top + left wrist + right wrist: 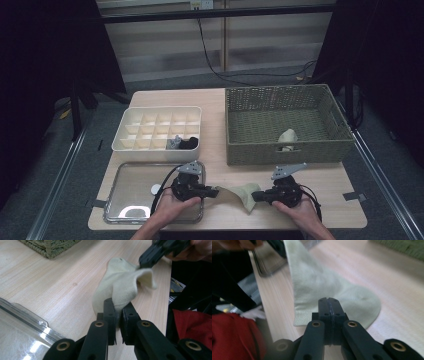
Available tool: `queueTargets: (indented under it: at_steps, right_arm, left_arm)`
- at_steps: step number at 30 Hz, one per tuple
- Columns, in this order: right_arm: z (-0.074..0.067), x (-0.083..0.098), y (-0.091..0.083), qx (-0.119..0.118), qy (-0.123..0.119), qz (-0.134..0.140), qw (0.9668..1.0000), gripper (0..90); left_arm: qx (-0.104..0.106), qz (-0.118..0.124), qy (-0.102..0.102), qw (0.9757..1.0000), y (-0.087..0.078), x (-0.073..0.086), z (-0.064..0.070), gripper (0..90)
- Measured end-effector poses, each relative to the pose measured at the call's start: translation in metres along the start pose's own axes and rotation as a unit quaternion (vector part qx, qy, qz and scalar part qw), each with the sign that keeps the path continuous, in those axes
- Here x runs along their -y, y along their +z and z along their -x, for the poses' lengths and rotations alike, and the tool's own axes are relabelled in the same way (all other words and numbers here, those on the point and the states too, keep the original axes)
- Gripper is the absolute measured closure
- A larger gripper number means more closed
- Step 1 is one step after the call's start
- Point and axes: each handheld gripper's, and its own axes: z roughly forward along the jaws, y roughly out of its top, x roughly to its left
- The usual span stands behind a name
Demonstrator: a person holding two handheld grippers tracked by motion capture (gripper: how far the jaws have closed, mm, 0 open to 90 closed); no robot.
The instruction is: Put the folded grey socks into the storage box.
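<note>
Left gripper (216,192), lower centre of the high view: clamped on one end of the pale sock (243,194). Right gripper (256,196): jaws closed on the opposite end. Advice: pull both ends evenly, keeping the sock flat above the table (215,110).

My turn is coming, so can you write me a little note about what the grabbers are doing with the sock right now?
Left gripper: shut on one end of the pale sock.
Right gripper: jaws shut at the sock's other end, near the cuff.
The sock stretches between them at the table's front edge, beside the clear lid.
Done: sock gripped at both ends.
Left: probably folding it and placing it in the divided box.
</note>
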Motion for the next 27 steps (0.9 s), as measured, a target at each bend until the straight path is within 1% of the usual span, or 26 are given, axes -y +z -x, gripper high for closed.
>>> queueTargets:
  at_steps: [3,5,6,8,9,11,12,13,15,16,17,18,21,22,27]
  right_arm:
    - [0.003,-0.003,-0.011,-0.008,0.016,0.031,0.9994,90.0]
    - [0.006,-0.005,-0.019,-0.011,0.029,0.052,0.9982,90.0]
    - [0.008,-0.005,-0.022,-0.012,0.033,0.061,0.9975,90.0]
    - [0.011,-0.006,-0.030,-0.011,0.044,0.077,0.9960,90.0]
    - [0.013,-0.006,-0.033,-0.008,0.050,0.082,0.9954,90.0]
    - [0.018,-0.006,-0.038,-0.003,0.062,0.092,0.9938,90.0]
    - [0.020,-0.005,-0.040,0.000,0.064,0.095,0.9934,90.0]
    - [0.022,-0.005,-0.042,-0.001,0.071,0.097,0.9927,90.0]
    - [0.026,-0.005,-0.042,0.006,0.078,0.094,0.9925,90.0]
    - [0.027,-0.005,-0.042,0.008,0.080,0.093,0.9925,90.0]
    - [0.029,-0.005,-0.041,0.012,0.085,0.087,0.9925,90.0]
    - [0.031,-0.005,-0.038,0.015,0.086,0.083,0.9928,90.0]
    - [0.033,-0.008,-0.028,0.020,0.087,0.063,0.9940,90.0]
    - [0.034,-0.008,-0.025,0.020,0.086,0.059,0.9943,90.0]
    - [0.043,-0.011,-0.007,0.019,0.092,0.034,0.9950,90.0]
  left_arm:
    - [0.003,0.000,-0.002,1.0000,0.000,0.000,0.001,84.4]
    - [0.008,0.001,-0.004,1.0000,0.001,0.000,0.002,84.3]
    - [0.008,-0.002,-0.001,1.0000,0.001,0.000,0.003,84.4]
    - [0.021,-0.002,-0.001,0.9998,0.002,0.000,0.006,84.4]
    - [0.024,-0.002,0.000,0.9997,0.003,0.000,0.008,84.4]
    - [0.039,-0.002,0.001,0.9992,0.005,0.000,0.014,84.4]
    - [0.045,-0.004,0.004,0.9990,0.005,0.000,0.016,84.4]
    - [0.051,-0.004,0.004,0.9987,0.006,0.000,0.019,84.4]
    - [0.065,-0.007,0.005,0.9978,0.007,0.002,0.023,84.5]
    - [0.068,-0.015,0.009,0.9975,0.008,0.004,0.026,84.5]
    - [0.072,-0.017,0.009,0.9972,0.010,0.005,0.028,84.5]
    - [0.079,-0.018,0.006,0.9967,0.011,0.006,0.029,84.5]
    - [0.076,-0.029,0.008,0.9967,0.013,0.007,0.030,84.4]
    - [0.080,-0.027,0.007,0.9964,0.015,0.007,0.029,84.3]
    - [0.079,-0.032,0.011,0.9963,0.016,0.007,0.030,84.1]
